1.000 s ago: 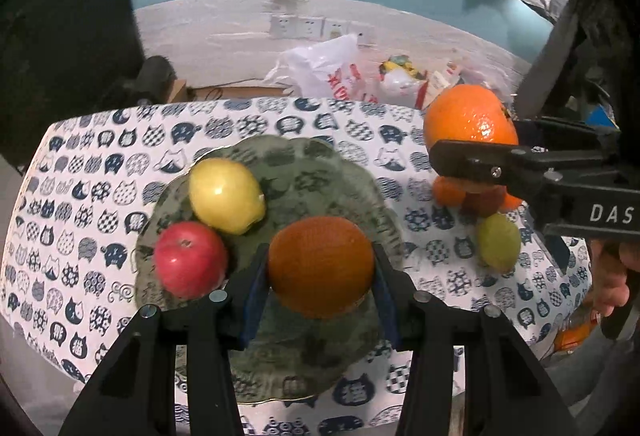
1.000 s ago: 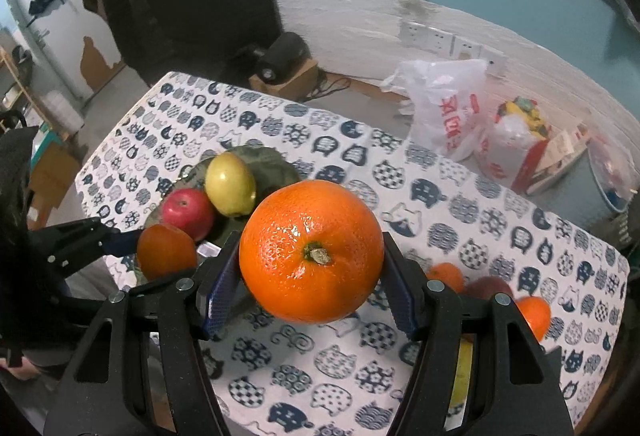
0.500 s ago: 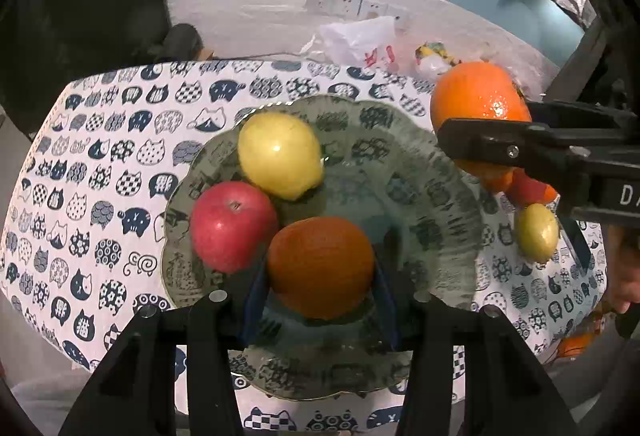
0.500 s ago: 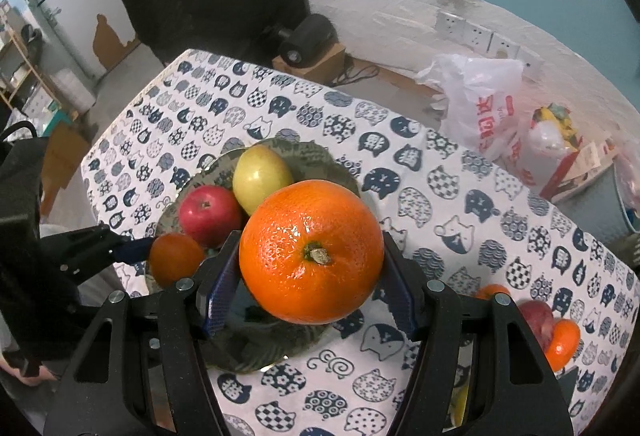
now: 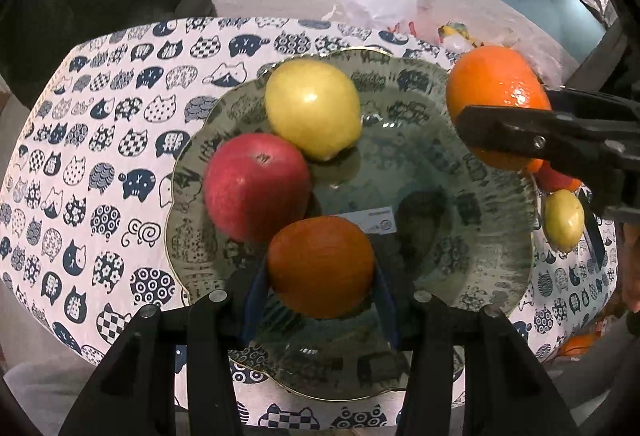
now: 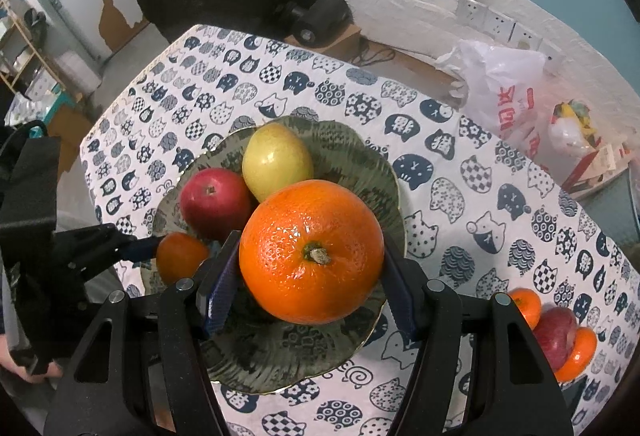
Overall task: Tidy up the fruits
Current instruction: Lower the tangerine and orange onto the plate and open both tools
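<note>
Left wrist view looks steeply down along the left claw (image 5: 322,310), whose blue pads are closed on a small dull orange (image 5: 321,266). This fruit hangs low over the near part of a green patterned plate (image 5: 460,268), probably so it can be set down beside the fruit already there. A red apple (image 5: 256,186) and a yellow-green fruit (image 5: 314,114) lie touching each other on the plate's left side, leaving the middle and right bare.

Right wrist view shows the right claw (image 6: 312,282) closed on a large bright orange (image 6: 311,250), stem facing the camera, held above the plate's right half. Both claws seem to be bringing fruit to the same plate, each to its own side, which would keep them from colliding.

Loose fruit still waits on the cat-print surface (image 6: 460,204) at the far right: a small orange (image 6: 526,306), a red apple (image 6: 558,334) and another orange (image 6: 578,354), bunched together and partly cut off by the claw's frame.

Whether either held fruit touches the plate cannot be told; the fruit hides the spot beneath it. A white plastic bag (image 6: 500,84) sits on the floor beyond the surface. A small label shows on the plate, its print unreadable.
</note>
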Tool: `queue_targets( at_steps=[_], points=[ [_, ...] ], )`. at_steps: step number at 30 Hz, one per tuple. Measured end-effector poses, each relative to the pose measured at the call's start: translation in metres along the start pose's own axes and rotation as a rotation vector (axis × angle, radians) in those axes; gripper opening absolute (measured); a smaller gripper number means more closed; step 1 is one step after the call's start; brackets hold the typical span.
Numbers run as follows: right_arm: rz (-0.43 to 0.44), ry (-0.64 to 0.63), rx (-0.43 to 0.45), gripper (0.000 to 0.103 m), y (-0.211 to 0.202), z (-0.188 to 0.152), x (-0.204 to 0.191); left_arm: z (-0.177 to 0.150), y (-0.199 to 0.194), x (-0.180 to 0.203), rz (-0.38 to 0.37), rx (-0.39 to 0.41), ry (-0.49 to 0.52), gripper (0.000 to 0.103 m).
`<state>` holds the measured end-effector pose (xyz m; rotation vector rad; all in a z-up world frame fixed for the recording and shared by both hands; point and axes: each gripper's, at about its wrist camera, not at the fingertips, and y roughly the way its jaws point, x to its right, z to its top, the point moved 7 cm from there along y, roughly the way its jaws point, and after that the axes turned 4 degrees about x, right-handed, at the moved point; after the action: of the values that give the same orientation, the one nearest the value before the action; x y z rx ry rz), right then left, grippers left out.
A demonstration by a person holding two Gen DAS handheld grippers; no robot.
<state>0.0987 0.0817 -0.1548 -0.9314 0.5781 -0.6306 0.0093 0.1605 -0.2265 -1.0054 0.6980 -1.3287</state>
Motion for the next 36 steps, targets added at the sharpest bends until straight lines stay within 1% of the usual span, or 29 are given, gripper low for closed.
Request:
queue_targets(
  at_steps=[3, 8, 12, 22, 29, 36],
  points=[
    [0.0, -0.004, -0.009, 0.065, 0.003, -0.003, -0.001, -0.003, 0.004, -0.003, 0.001, -0.016, -0.01, 0.049],
    [-0.001, -0.007, -0.021, 0.065, 0.008, -0.005, -0.002, -0.011, 0.013, -0.006, -0.002, -0.068, -0.032, 0.049],
    [-0.003, -0.008, -0.029, 0.065, 0.01, -0.008, -0.001, -0.011, 0.012, -0.01, 0.017, -0.061, -0.037, 0.049],
    [-0.012, 0.0, -0.046, 0.065, 0.015, -0.014, 0.005, -0.01, 0.005, -0.012, 0.022, -0.05, -0.043, 0.05],
    [-0.009, -0.006, -0.051, 0.065, 0.019, -0.016, 0.006, -0.005, -0.01, -0.011, 0.015, -0.018, -0.043, 0.053],
    [-0.014, -0.025, -0.043, 0.065, 0.021, -0.015, 0.003, 0.0, -0.017, -0.016, 0.011, 0.004, -0.074, 0.053]
  ],
)
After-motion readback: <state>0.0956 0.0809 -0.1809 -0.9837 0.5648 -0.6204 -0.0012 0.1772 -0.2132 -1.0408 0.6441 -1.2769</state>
